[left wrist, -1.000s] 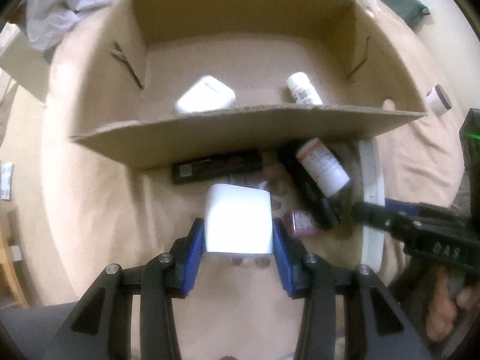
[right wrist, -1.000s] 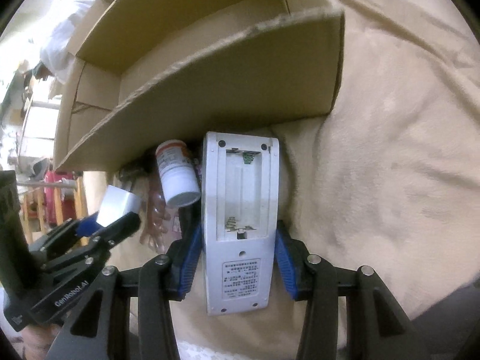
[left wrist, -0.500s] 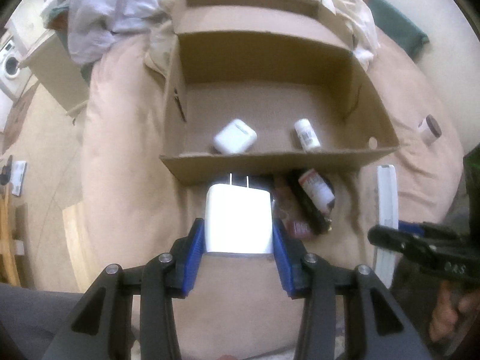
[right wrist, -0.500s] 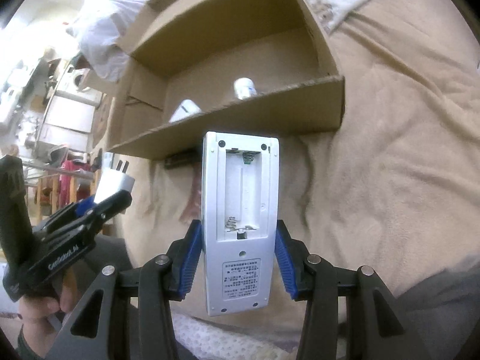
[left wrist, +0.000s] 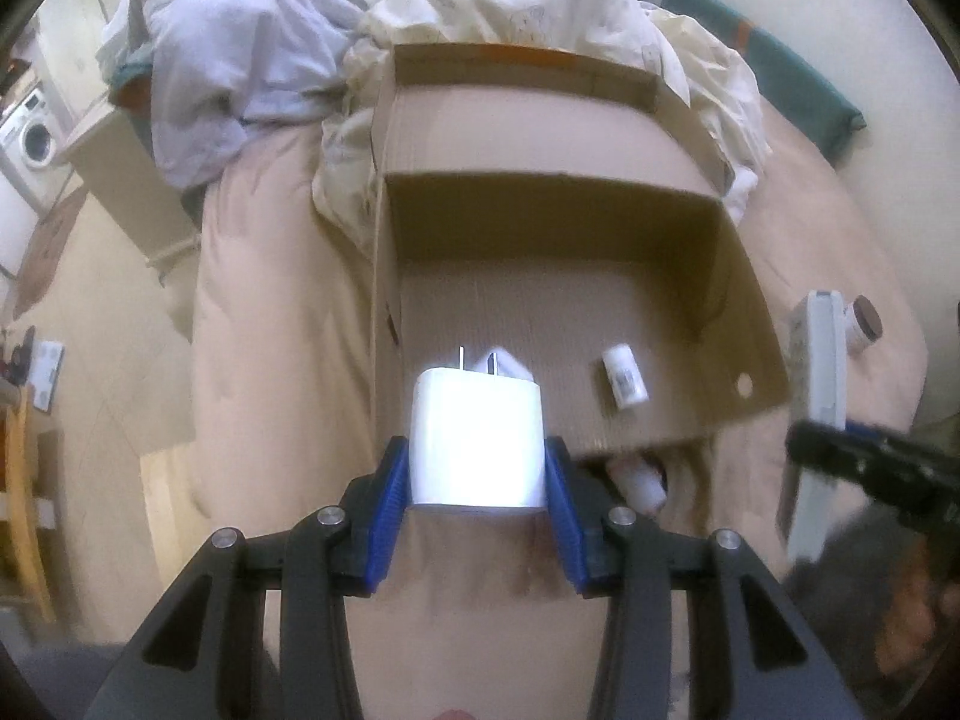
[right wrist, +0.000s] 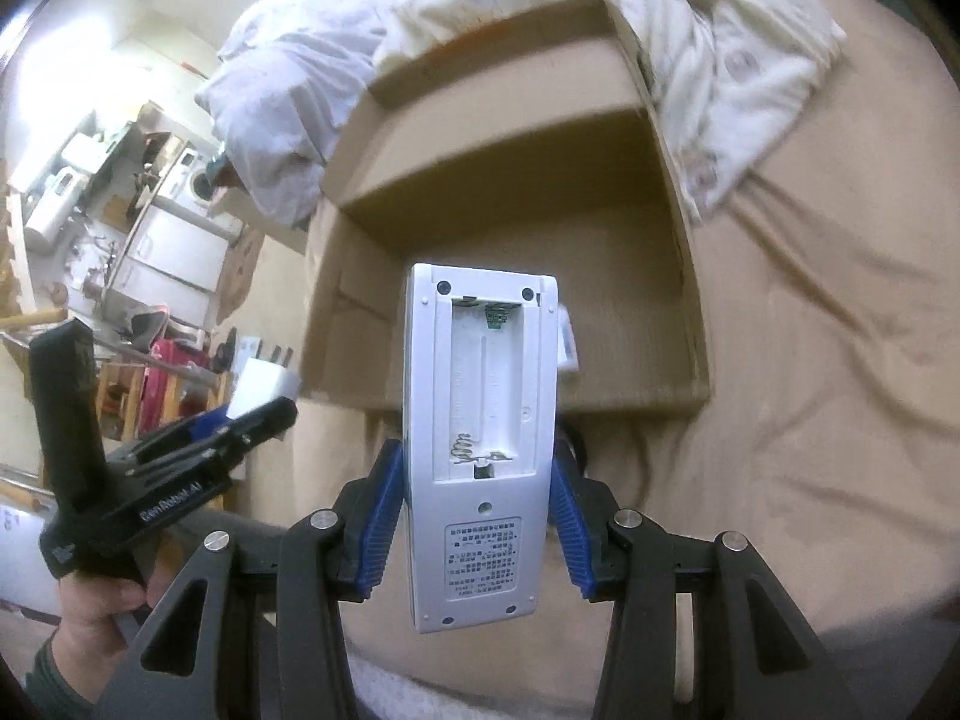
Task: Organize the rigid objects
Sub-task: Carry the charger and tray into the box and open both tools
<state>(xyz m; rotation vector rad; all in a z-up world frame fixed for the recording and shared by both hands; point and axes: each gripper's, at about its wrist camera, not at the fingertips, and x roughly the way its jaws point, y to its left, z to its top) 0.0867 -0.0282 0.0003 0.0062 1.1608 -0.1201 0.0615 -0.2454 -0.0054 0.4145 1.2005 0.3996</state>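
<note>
The left gripper [left wrist: 477, 474] clamps a white plug adapter [left wrist: 477, 438], prongs pointing away, above the near wall of the cardboard box [left wrist: 708, 300]. The right gripper [right wrist: 477, 516] clamps a white remote [right wrist: 480, 420], its battery bay uncovered and facing the lens, also above the box's near wall.

Risks, as judged:
- The remote is gripped only across its lower half. A tilt or knock against the box wall could lever it out of the pads.
- Both grippers hang close together over the same box; a simultaneous descent could make them collide.
- The box rests on soft bedding [right wrist: 828, 360] and could shift if struck.

View differences:
- The left wrist view shows a small white bottle [left wrist: 625, 375] on the box floor and another bottle [left wrist: 642, 477] outside, against the near wall.
- The right wrist view shows the person's hand [right wrist: 90, 612] on the left gripper handle; the remote largely blocks the box floor.
</note>
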